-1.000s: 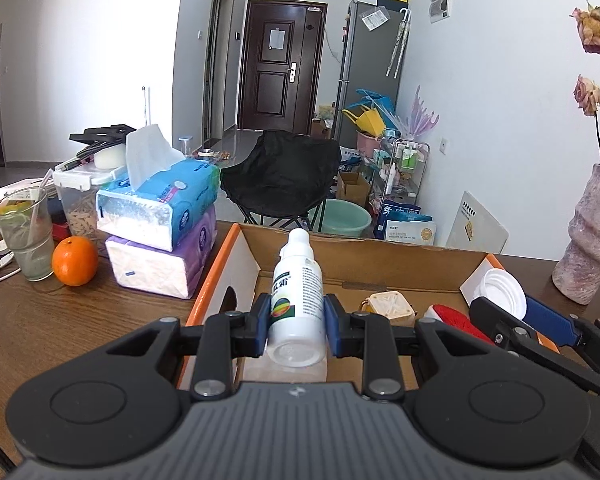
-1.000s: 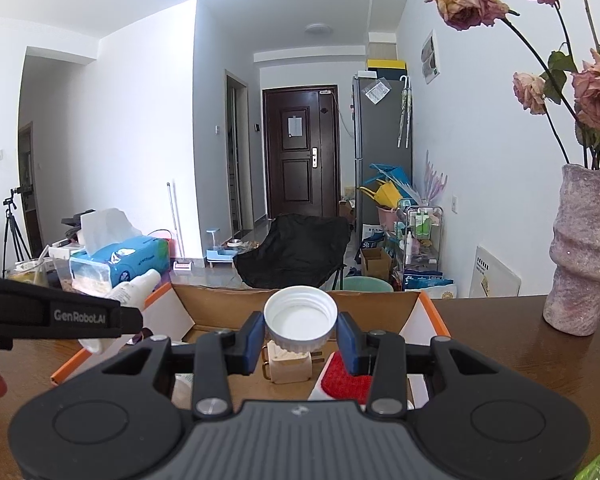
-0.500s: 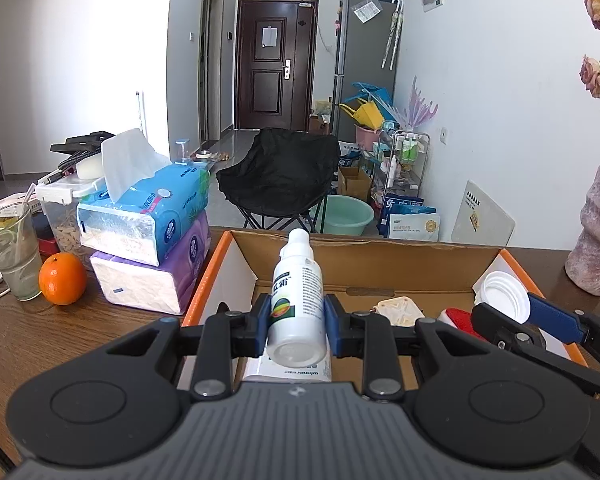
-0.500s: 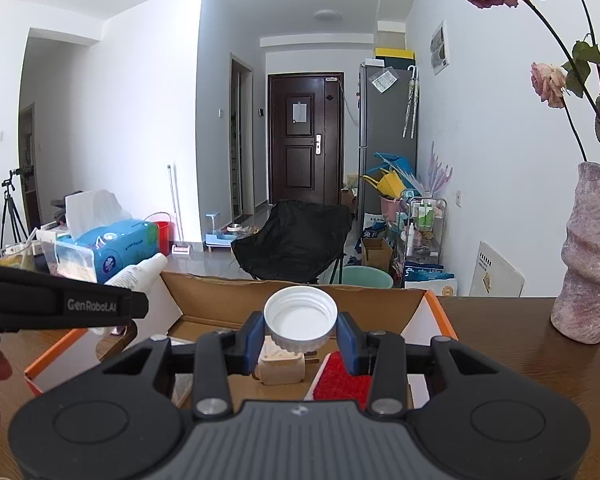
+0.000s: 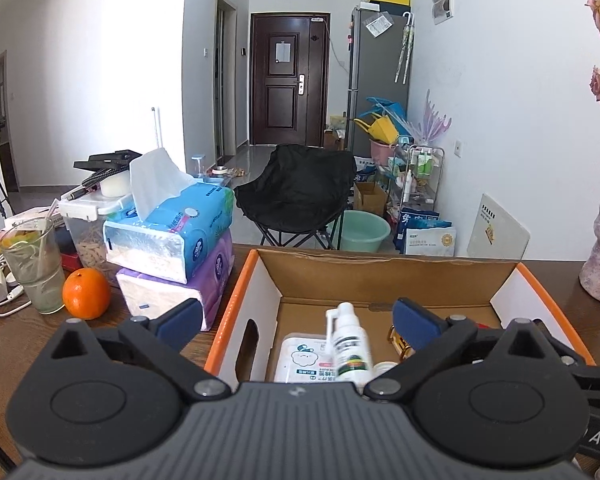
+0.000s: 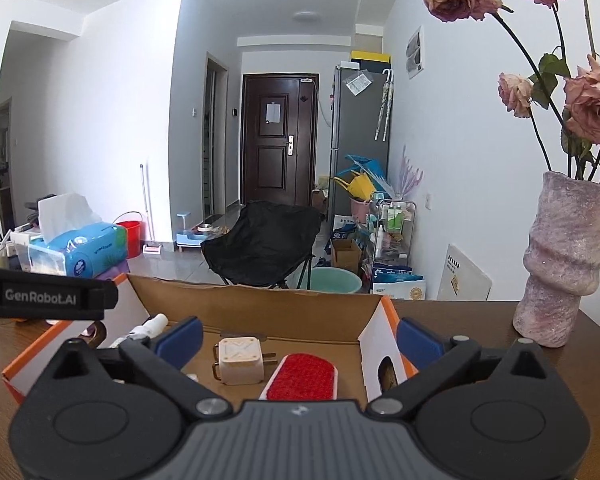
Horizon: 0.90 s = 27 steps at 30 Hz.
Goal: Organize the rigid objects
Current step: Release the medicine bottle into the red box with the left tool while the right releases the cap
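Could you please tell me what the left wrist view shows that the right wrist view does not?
Only the left wrist view shows the orange, the drinking glass and a flat white pack under the spray bottle. Only the right wrist view shows the red brush, the beige plug and the roses. Both show the cardboard box, the blue tissue pack and the pink vase.

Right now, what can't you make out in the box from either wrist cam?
- White cap: no clear view; the small white piece beside the spray bottle is cut off by the left gripper body.
- Bottle label: too small and blurred, left wrist view.
- Red pad: near end hidden under the right gripper body.
- Cardboard box near floor: hidden in both views.
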Tool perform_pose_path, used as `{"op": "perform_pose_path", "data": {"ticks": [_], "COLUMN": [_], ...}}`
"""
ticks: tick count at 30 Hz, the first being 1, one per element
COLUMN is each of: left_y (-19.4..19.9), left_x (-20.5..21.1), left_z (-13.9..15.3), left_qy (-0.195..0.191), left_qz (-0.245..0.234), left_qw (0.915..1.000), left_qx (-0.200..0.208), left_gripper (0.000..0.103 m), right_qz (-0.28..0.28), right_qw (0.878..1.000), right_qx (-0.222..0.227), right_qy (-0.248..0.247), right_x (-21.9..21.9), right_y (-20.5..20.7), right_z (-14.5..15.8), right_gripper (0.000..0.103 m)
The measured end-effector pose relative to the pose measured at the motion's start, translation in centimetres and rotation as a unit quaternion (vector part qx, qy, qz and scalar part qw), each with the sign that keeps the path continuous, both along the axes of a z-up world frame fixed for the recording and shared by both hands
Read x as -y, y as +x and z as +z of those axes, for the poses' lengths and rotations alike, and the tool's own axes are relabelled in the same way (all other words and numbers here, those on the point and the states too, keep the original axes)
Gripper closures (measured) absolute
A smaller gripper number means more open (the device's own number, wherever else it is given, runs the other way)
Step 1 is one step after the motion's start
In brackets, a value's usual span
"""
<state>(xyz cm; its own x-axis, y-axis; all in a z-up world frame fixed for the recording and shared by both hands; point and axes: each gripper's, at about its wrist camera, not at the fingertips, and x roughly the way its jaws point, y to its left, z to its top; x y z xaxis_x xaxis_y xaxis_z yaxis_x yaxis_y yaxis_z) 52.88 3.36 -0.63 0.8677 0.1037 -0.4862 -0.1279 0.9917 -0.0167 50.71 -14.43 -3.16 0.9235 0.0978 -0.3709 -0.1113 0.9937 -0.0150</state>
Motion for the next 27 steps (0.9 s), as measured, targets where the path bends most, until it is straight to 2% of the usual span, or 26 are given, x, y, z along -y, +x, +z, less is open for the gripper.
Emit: {"op": "perform_pose_path", "data": {"ticks": [14, 27], "left_y": [-0.5, -3.1], "left_x": [-0.1, -0.1], "left_z": [0.1, 0.5], "left_qy": [-0.003, -0.003], "left_qz": [0.007, 0.005], "left_qw": [1.0000, 1.0000], "left_qx": [-0.001, 0.005], "left_gripper": [0.000, 0.000], "right_qz": [-0.003, -0.004], "right_qw": [1.000, 1.000], "right_qx": [0.003, 0.017], "right_qy": [0.001, 0.004], "right_x": [0.3, 0.7], "right_y": [-0.3, -2.9], "right_z": [0.1, 0.5], "right_gripper": [0.000, 0.000]}}
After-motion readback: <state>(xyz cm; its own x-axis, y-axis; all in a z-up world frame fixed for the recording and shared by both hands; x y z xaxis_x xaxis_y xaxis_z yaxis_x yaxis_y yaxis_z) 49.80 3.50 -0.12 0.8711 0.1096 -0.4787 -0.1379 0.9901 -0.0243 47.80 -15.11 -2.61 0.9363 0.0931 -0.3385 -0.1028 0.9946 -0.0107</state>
